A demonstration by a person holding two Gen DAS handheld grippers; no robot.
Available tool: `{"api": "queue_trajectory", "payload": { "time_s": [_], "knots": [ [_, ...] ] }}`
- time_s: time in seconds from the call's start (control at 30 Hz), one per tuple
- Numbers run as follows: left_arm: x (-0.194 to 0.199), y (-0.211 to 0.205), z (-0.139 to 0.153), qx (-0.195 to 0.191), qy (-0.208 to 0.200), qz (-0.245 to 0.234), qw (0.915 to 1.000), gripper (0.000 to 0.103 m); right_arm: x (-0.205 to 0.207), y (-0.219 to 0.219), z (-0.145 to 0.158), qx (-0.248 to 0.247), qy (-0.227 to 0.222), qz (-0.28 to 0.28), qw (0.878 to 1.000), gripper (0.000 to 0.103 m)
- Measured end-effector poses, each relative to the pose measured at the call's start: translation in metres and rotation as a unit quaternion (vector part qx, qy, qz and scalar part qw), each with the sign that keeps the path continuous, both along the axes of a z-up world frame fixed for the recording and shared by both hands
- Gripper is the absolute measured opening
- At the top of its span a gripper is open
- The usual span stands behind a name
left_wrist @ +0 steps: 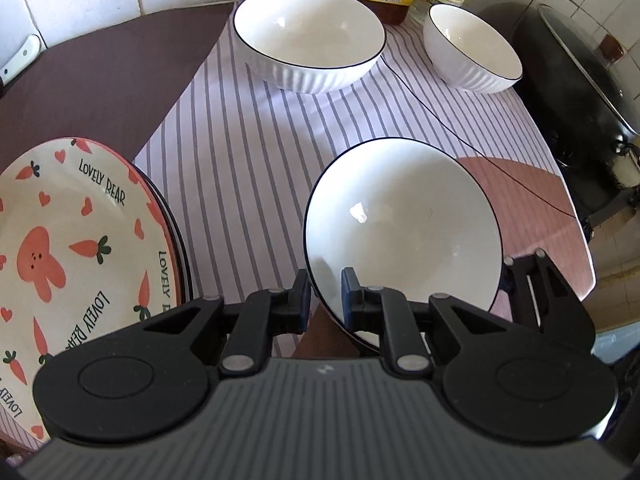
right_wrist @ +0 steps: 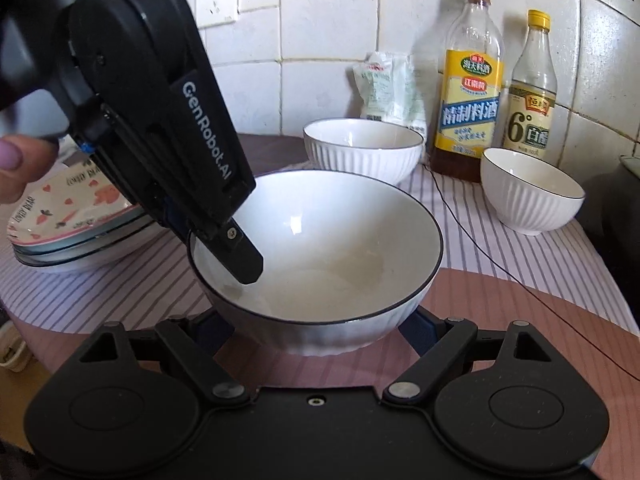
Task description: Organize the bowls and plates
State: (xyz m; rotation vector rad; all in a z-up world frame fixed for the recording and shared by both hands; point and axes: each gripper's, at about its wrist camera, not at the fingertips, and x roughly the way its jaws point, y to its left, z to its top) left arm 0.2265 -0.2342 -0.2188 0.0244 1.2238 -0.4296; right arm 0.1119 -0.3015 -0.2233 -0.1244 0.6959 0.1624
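Note:
A white bowl with a dark rim [left_wrist: 400, 232] [right_wrist: 328, 248] is near the table's front edge, tilted toward the left wrist camera. My left gripper [left_wrist: 325, 296] [right_wrist: 216, 244] is shut on its near-left rim, one finger inside and one outside. My right gripper [right_wrist: 316, 330] spans the bowl's lower wall, its blue pads [right_wrist: 418, 330] touching both sides. A larger ribbed white bowl [left_wrist: 308, 36] [right_wrist: 362, 148] and a smaller one [left_wrist: 472, 48] [right_wrist: 532, 192] stand at the back. A stack of plates topped by a carrot-and-bunny plate [left_wrist: 72, 240] [right_wrist: 76, 216] lies at the left.
A striped cloth [left_wrist: 248, 152] covers the middle of the table. Two bottles [right_wrist: 470, 92] [right_wrist: 530, 92] and a packet [right_wrist: 388, 88] line the tiled wall. A lidded wok [left_wrist: 580, 72] sits at the right, past the table edge. A thin black cable [left_wrist: 500, 168] crosses the cloth.

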Motion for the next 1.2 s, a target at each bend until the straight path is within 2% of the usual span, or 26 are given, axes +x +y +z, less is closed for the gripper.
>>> {"api": "queue_trajectory", "payload": {
  "time_s": [0.1, 0.23, 0.37, 0.43, 0.5, 0.57, 0.73, 0.83, 0.97, 1.2],
  "knots": [
    [0.003, 0.003, 0.003, -0.008, 0.014, 0.005, 0.9999, 0.018, -0.009, 0.001, 0.005, -0.004, 0.014, -0.008, 1.0, 0.091],
    [0.0, 0.006, 0.012, 0.002, 0.012, -0.001, 0.9999, 0.037, -0.029, -0.007, 0.019, 0.019, 0.017, -0.022, 0.999, 0.091],
    [-0.003, 0.014, 0.024, -0.003, 0.022, -0.007, 0.9997, 0.041, -0.045, -0.014, 0.043, 0.034, 0.019, -0.047, 0.998, 0.091],
    [-0.005, 0.018, 0.032, -0.005, 0.023, -0.007, 0.9997, 0.041, -0.047, -0.021, 0.057, 0.06, 0.032, -0.062, 0.996, 0.091],
    [-0.007, 0.023, 0.04, -0.005, 0.025, -0.004, 0.9997, 0.046, -0.046, -0.032, 0.067, 0.113, 0.062, -0.081, 0.988, 0.091],
    [-0.009, 0.028, 0.049, -0.011, 0.025, -0.001, 0.9996, 0.051, -0.045, -0.04, 0.076, 0.148, 0.07, -0.094, 0.982, 0.091],
    [-0.013, 0.036, 0.07, -0.015, 0.012, -0.003, 0.9998, 0.058, -0.04, -0.043, 0.098, 0.139, 0.072, -0.107, 0.982, 0.091],
    [-0.014, 0.039, 0.082, -0.01, -0.012, -0.009, 0.9998, 0.064, -0.033, -0.044, 0.109, 0.135, 0.092, -0.132, 0.978, 0.091],
    [-0.011, 0.039, 0.093, 0.012, -0.04, -0.019, 0.9989, 0.065, -0.023, -0.045, 0.126, 0.128, 0.107, -0.151, 0.974, 0.086],
    [0.012, 0.039, 0.111, 0.006, -0.07, -0.045, 0.9965, 0.067, 0.005, -0.042, 0.167, 0.131, 0.096, -0.141, 0.977, 0.086]
  ]
}}
